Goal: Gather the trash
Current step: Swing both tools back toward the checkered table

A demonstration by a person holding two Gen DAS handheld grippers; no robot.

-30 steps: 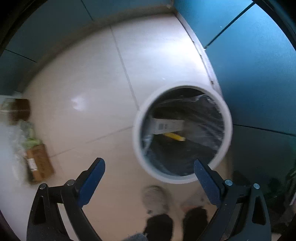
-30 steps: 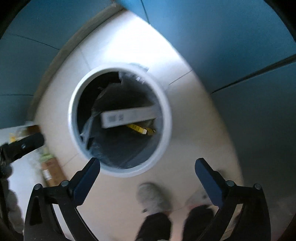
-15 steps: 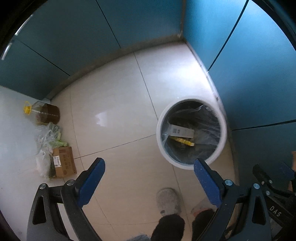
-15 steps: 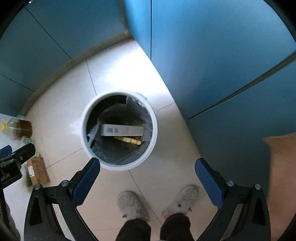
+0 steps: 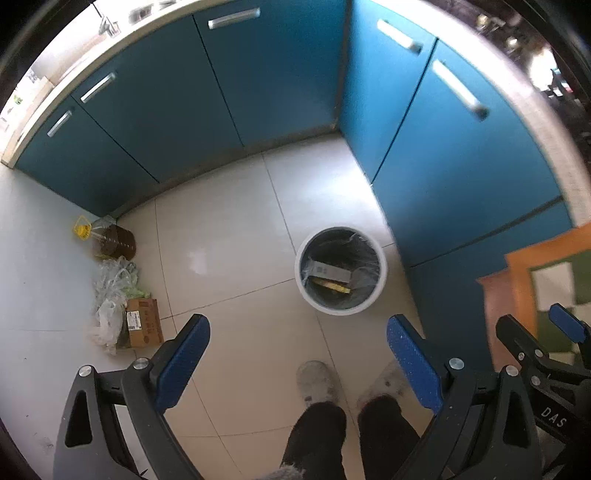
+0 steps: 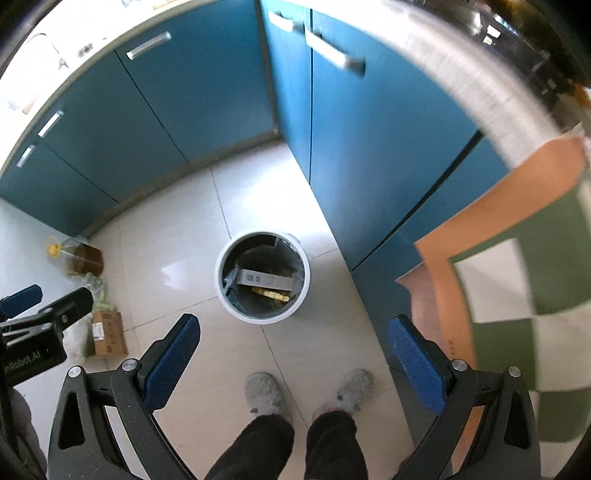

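With a white box in the bin (image 6: 263, 317), both grippers, left (image 5: 297, 360) and right (image 6: 293, 358), hang spread and empty, likely seeking more trash.

Likely a home kitchen: teal cabinets (image 5: 280, 85), countertop (image 6: 461, 74), tiled floor (image 5: 229, 258), oil jug (image 5: 112, 242).

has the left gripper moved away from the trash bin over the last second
Yes. The left gripper has pulled up and back: the trash bin looks much smaller and farther off, and cabinet handles now show.
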